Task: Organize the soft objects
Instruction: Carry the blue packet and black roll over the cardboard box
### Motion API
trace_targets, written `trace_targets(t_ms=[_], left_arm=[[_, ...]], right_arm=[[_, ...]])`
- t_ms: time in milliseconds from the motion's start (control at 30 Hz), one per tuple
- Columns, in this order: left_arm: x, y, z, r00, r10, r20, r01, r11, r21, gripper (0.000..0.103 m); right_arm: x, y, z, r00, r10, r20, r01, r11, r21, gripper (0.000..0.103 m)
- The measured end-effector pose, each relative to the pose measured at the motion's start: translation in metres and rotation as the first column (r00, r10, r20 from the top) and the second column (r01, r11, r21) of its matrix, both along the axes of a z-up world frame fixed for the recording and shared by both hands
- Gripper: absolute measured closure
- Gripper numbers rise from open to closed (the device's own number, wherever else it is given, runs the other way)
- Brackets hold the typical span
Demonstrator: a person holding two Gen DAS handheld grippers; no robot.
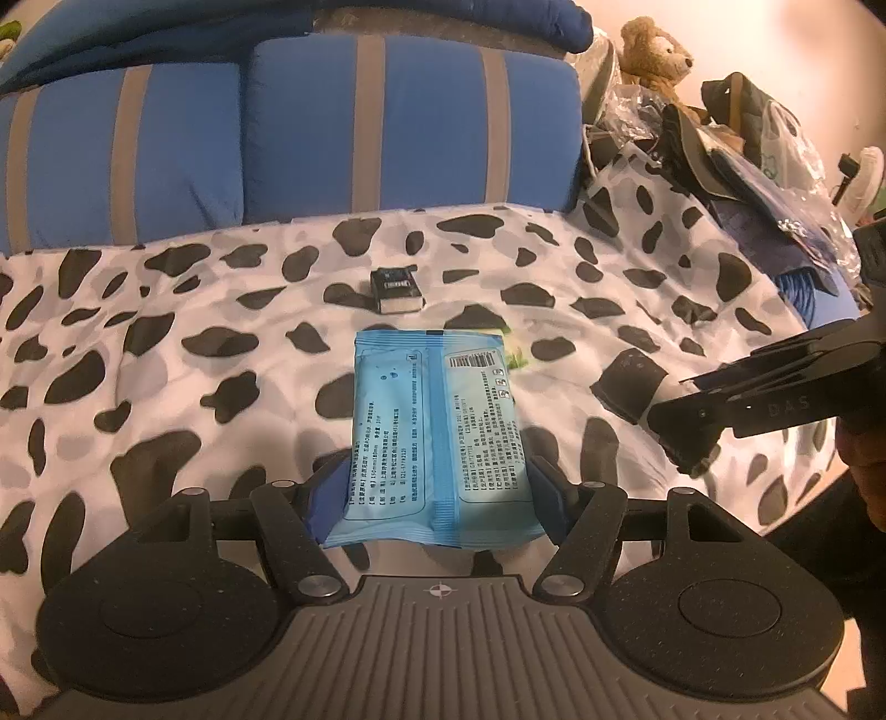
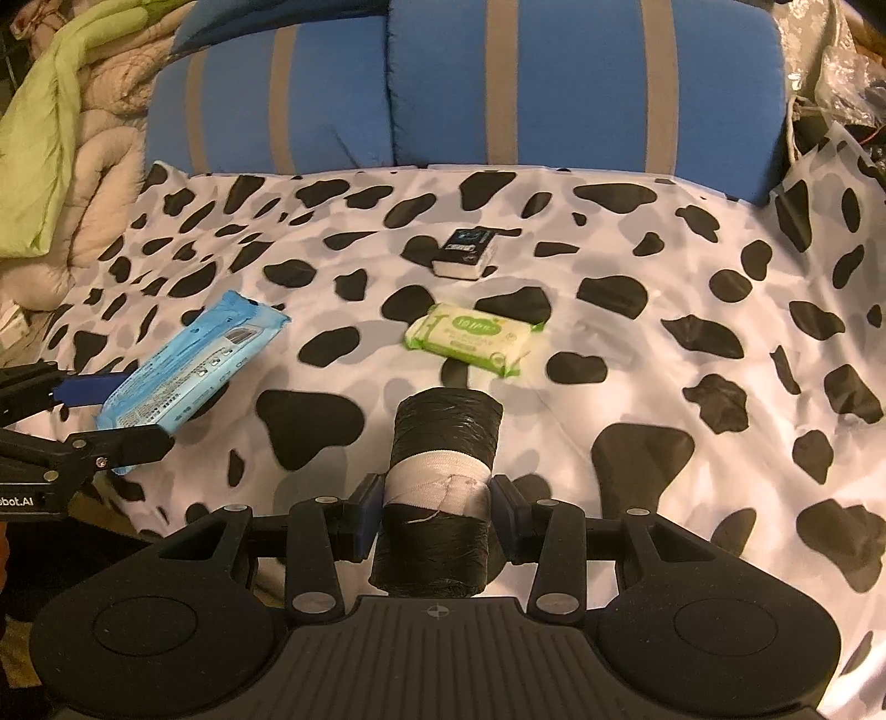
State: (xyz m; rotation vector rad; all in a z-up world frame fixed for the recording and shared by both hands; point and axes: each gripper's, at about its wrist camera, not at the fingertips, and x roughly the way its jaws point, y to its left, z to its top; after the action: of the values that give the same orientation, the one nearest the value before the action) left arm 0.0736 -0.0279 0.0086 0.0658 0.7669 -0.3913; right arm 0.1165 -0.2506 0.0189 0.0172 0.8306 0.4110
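My left gripper (image 1: 437,487) is squeezing a blue pack of wipes (image 1: 434,426) by its near end, one finger on each long side. The pack hangs in the air a little above the bed sheet (image 1: 166,343), the one with black spots. I think the pack is light and squishy, and its plastic skin looks smooth, so it could slip. Holding it at the end lets the far end sag, so a hold nearer the middle would be steadier.

My right gripper (image 2: 434,504) is closed on a black roll of plastic bags (image 2: 440,487) with a pale band around it. My fingers press the roll on the band, one on each side. The roll looks soft too, but firmer than the wipes, and I guess it will not bend much. It points away from me, over the sheet.

Just past the roll a small green pack of wipes (image 2: 470,338) lies flat on the sheet. Farther back sits a little black and white box (image 2: 465,252). The two are apart from each other.

Behind them stand blue pillows with grey stripes (image 2: 581,83). A teddy bear (image 1: 656,50) sits in the far corner by a pile of stuff.
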Motion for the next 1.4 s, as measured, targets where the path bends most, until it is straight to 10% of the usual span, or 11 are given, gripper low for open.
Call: trace_targets(t_ms=[1400], left_arm=[[-0.088, -0.014, -0.019, 0.973, -0.026, -0.227, 0.045, 0.996, 0.077, 0.036]], right_arm=[[-0.106, 0.042, -0.027, 0.97, 0.198, -0.141, -0.212, 0.972, -0.098, 0.058]])
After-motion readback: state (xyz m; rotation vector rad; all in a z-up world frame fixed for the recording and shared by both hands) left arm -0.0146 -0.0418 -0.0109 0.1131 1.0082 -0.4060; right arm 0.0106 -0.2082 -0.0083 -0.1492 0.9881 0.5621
